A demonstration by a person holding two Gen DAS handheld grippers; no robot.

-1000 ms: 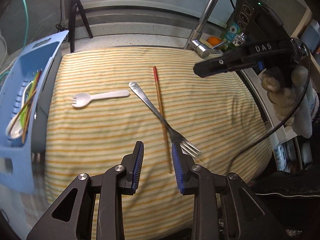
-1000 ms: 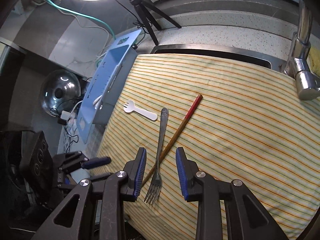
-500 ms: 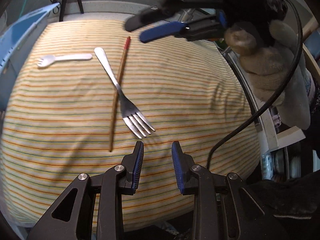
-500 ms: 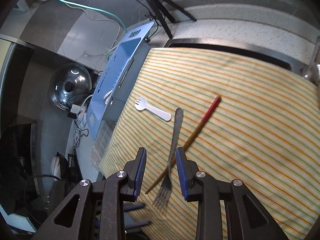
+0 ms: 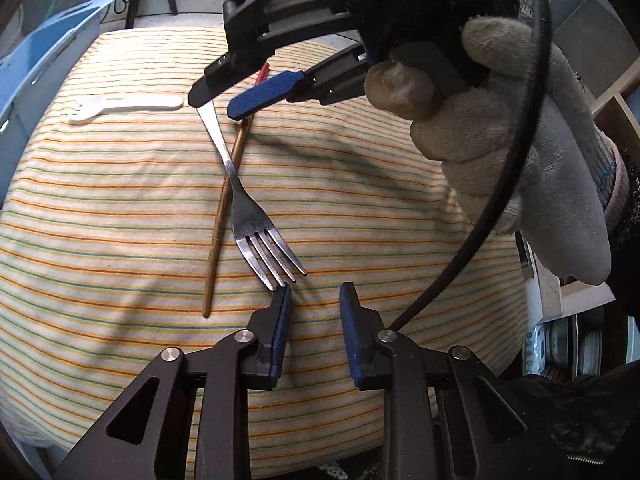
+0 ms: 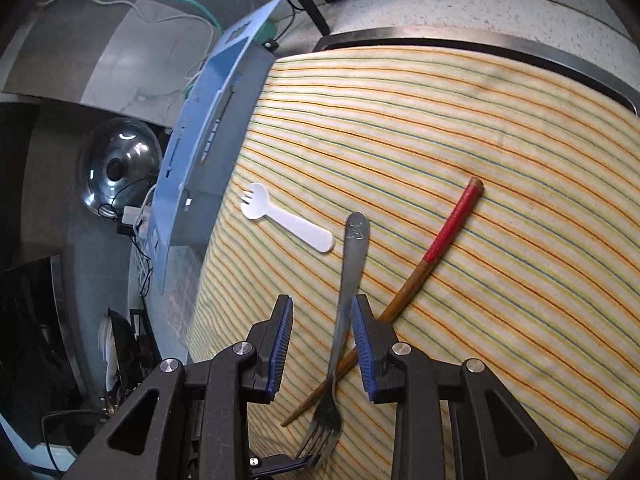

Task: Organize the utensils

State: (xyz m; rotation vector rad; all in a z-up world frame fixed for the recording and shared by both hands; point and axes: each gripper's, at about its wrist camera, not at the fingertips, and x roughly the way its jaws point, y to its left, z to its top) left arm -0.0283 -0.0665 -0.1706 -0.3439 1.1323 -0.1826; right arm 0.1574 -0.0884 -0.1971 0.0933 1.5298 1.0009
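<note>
Remaining on striped cloth (image 6: 500, 128), landmark for all below: 3 utensils, none lifted.

- Metal fork (image 5: 244, 208): mid-cloth, lying across wooden chopstick (image 5: 218, 240), touching it.
- Plastic spork (image 6: 286, 224): beside fork handle end, twd blue rack (image 6: 208, 140) at cloth edge.
- Rack: contents can't be told; sorted share unknown. Est. task partway, 3 pcs left.

Right gripper (image 6: 322, 344): fingers part-spread, straddling fork handle; handle runs betw. pads, nearer right pad, contact unclear. No pinch seen.

Left gripper (image 5: 314, 312): jaws closing, nothing betw. them; fork tines just beyond left fingertip.
</note>
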